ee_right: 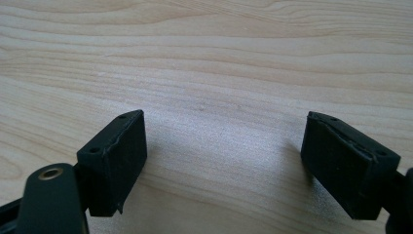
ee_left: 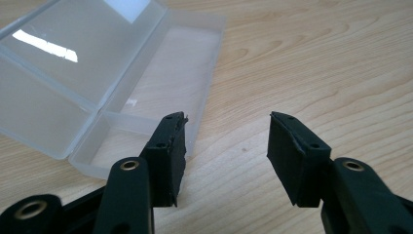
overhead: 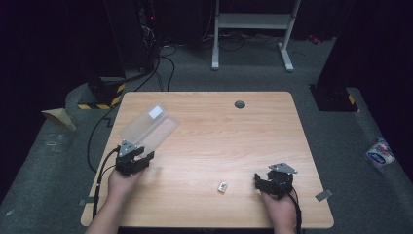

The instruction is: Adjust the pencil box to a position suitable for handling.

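**Open box at the left, both grippers released**

The clear, oblong plastic box [overhead: 148, 127] is lying open at the wooden table's [overhead: 234, 131] left side, lid tilted back. The left gripper [ee_left: 226, 146] is hovering just right of its near end – jaws apart, grasping nothing. The right gripper [ee_right: 224, 161] is resting released near the table's near right edge; a small white block [overhead: 222, 187] is lying just to its left.

Lit table [overhead: 209, 141], dark surroundings, glare on clear box lid [ee_left: 46, 44], soft focus

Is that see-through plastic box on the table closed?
No, the clear plastic box lies open on the table, its lid folded back beside the empty tray.
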Action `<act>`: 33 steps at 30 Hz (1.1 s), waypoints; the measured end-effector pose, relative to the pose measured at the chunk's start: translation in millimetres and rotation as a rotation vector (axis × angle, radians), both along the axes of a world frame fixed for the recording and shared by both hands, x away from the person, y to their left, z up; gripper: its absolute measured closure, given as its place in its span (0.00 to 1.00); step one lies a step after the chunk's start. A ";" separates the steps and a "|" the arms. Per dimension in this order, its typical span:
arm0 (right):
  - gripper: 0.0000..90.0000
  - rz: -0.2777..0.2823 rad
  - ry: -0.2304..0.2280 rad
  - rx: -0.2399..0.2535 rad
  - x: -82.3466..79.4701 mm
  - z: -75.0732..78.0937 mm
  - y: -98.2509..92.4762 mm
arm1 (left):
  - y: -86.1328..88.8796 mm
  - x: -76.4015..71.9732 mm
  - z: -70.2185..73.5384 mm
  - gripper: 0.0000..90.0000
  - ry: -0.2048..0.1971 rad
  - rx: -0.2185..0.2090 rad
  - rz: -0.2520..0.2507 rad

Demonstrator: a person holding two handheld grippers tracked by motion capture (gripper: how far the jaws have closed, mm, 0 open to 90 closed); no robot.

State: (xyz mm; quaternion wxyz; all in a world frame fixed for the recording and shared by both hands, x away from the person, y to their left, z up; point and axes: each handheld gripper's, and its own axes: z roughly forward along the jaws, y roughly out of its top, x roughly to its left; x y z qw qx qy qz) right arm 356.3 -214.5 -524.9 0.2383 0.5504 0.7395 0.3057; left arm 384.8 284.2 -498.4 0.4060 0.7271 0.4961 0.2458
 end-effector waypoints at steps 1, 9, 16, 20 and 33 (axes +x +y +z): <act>0.19 -0.001 0.000 0.000 0.0 0.0 0.0 | 2.2 3.8 -2.9 0.55 0.008 0.001 0.008; 0.21 -0.009 0.001 0.004 0.0 0.3 0.3 | 3.2 18.9 -9.6 0.62 0.025 0.010 0.026; 0.21 -0.013 0.000 0.005 -0.1 0.4 0.2 | 3.9 25.6 -15.1 0.66 0.037 0.009 0.047; 0.22 -0.014 -0.001 0.006 -0.2 0.4 0.2 | 3.5 27.9 -17.7 0.68 0.046 0.008 0.062; 0.23 -0.024 -0.002 0.008 -1.1 0.5 0.4 | 0.2 26.5 -24.7 0.76 0.090 0.077 0.034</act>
